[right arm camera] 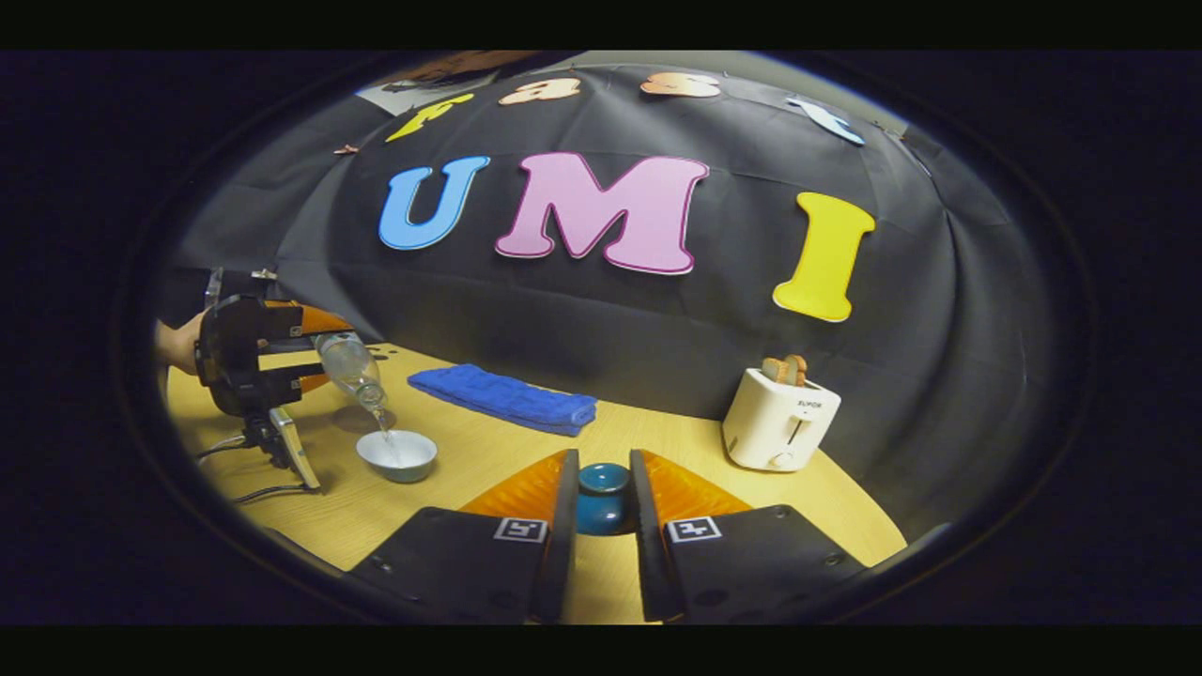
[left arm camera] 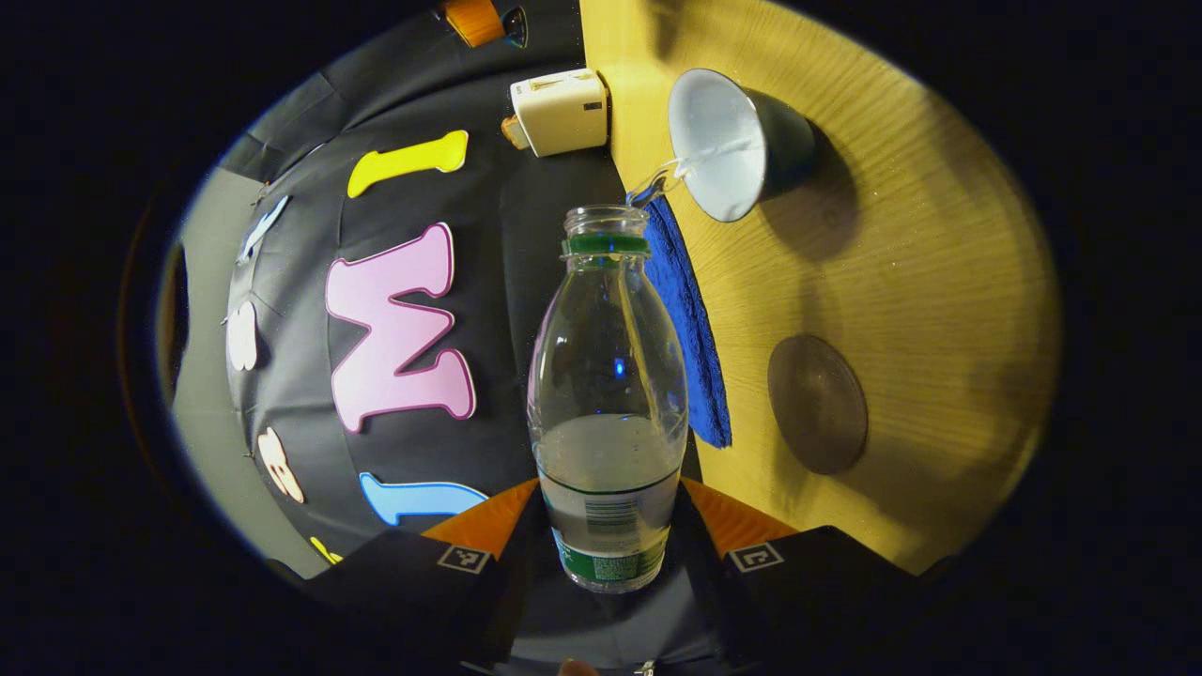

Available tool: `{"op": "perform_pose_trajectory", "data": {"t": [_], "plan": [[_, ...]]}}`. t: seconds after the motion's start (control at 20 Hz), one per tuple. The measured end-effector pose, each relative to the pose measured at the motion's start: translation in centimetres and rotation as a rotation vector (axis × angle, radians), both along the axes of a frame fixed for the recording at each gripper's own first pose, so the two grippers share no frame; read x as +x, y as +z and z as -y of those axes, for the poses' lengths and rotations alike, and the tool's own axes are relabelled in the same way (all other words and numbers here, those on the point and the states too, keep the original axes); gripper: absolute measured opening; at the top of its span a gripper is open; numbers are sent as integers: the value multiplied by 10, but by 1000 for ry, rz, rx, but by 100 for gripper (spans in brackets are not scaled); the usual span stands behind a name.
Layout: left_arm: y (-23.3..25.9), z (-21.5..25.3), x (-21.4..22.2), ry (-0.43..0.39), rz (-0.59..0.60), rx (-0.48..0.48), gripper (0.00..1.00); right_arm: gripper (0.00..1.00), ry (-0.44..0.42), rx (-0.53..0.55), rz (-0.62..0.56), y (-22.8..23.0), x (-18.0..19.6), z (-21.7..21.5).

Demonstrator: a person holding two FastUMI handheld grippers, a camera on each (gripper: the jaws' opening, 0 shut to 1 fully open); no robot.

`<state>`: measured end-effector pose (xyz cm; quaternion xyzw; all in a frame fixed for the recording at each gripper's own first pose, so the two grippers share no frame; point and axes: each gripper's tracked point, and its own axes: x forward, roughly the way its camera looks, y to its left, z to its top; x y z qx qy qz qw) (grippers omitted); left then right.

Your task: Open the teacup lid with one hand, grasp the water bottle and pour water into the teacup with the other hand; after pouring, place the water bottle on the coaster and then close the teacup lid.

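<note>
My left gripper (left arm camera: 608,526) is shut on the lower body of a clear water bottle (left arm camera: 608,376) with a green neck ring and no cap. The bottle is tipped, and a thin stream of water runs from its mouth into the open white-lined teacup (left arm camera: 728,145). In the right gripper view the same left gripper (right arm camera: 324,355) holds the tilted bottle (right arm camera: 352,371) over the teacup (right arm camera: 397,455). My right gripper (right arm camera: 602,488) is shut on the teal teacup lid (right arm camera: 602,507), held off to the right of the cup. A round dark coaster (left arm camera: 817,390) lies bare on the wooden table (left arm camera: 920,282).
A folded blue towel (right arm camera: 504,397) lies behind the cup near the table's back edge. A white toaster (right arm camera: 779,420) with bread in it stands at the back right. Cables (right arm camera: 244,469) trail across the table below the left gripper. A hand (right arm camera: 177,343) holds that gripper.
</note>
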<state>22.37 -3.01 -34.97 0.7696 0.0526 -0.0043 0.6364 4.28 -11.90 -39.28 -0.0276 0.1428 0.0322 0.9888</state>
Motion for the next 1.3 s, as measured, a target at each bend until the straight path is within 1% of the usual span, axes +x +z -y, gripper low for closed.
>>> {"op": "perform_pose_trajectory", "data": {"t": [0.15,0.2,0.25,0.3,0.55,0.6,0.65,0.75,0.8,0.9,0.95,1.15,1.2,1.25,1.3], "plan": [[6,1,1,-20,17,15,76,31,-1,-5,0,-1,-2,2],[8,3,2,-29,24,23,76,36,-2,-5,0,-1,-3,3],[9,4,3,-37,34,35,76,36,-2,-8,1,0,-3,3],[13,4,5,-45,40,46,77,31,-2,-10,3,0,-3,4],[24,4,13,-85,66,98,77,31,6,-23,5,1,-7,2],[26,6,13,-94,69,107,77,36,6,-24,5,2,-7,2],[27,7,13,-103,72,115,77,31,7,-24,5,1,-9,2],[32,9,17,-117,79,128,77,31,8,-25,7,3,-10,2],[36,11,19,-124,84,134,77,36,7,-27,9,4,-10,1],[37,12,18,-138,96,150,77,36,9,-30,12,5,-11,2],[41,15,20,-144,105,160,77,32,9,-31,12,5,-11,2],[45,17,20,-159,130,188,77,31,6,-34,16,8,-10,2],[45,18,20,-166,136,191,77,36,7,-35,17,9,-10,1],[45,19,19,-174,142,198,77,36,8,-39,21,10,-10,2],[47,21,19,-186,155,210,77,31,9,-44,21,10,-10,2]]}}
